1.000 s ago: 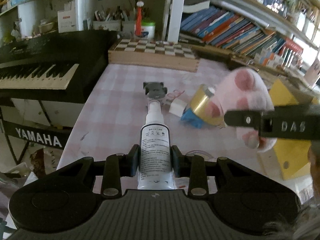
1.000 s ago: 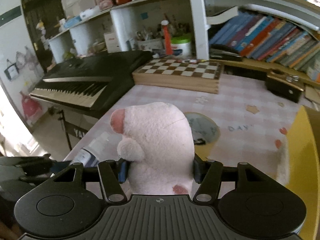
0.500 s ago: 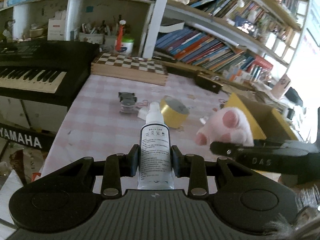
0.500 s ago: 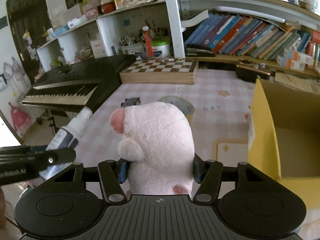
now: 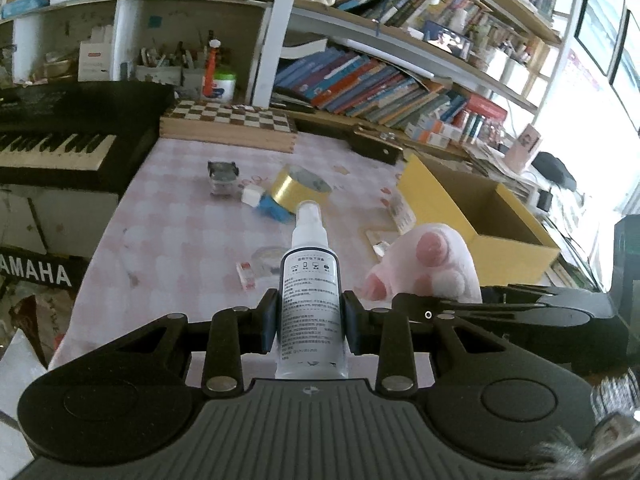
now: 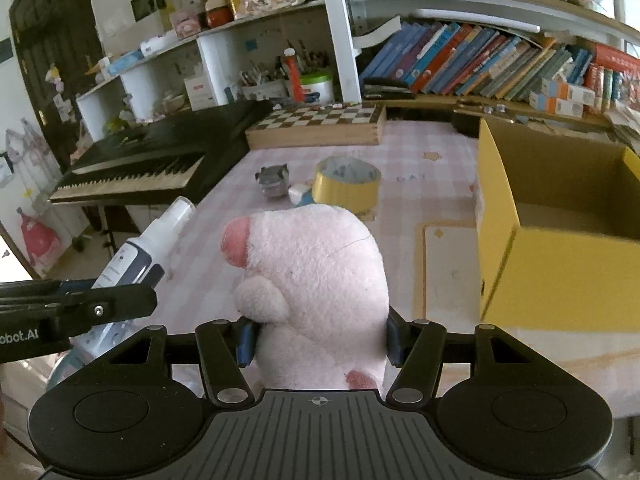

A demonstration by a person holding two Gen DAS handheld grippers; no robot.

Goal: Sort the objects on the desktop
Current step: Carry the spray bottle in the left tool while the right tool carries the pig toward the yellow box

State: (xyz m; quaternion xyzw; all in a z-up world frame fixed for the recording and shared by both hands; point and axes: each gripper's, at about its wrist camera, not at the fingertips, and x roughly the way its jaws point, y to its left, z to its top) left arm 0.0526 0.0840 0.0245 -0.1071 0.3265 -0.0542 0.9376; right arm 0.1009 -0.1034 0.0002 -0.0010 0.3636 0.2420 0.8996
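Observation:
My left gripper (image 5: 309, 326) is shut on a white spray bottle (image 5: 309, 280) with a printed label, nozzle pointing away from me, held above the near table edge. In the right wrist view the same spray bottle (image 6: 136, 258) pokes in from the left. My right gripper (image 6: 320, 340) is shut on a pink plush paw (image 6: 312, 276); seen from the left wrist, the plush paw (image 5: 432, 266) hangs just right of the bottle. An open yellow cardboard box (image 6: 560, 240) stands on the right of the table; the yellow box (image 5: 472, 208) looks empty inside.
On the pink checked tablecloth (image 5: 180, 232) lie a gold tape roll (image 5: 298, 190), a small grey toy car (image 5: 222, 174), a white and blue block (image 5: 260, 200) and small bits. A chessboard box (image 5: 228, 122) sits at the back, a black keyboard (image 5: 60, 136) left, bookshelves behind.
Both grippers have swung to the right along the table with their loads still gripped. The yellow box has come into fuller view, and the table objects now sit farther off.

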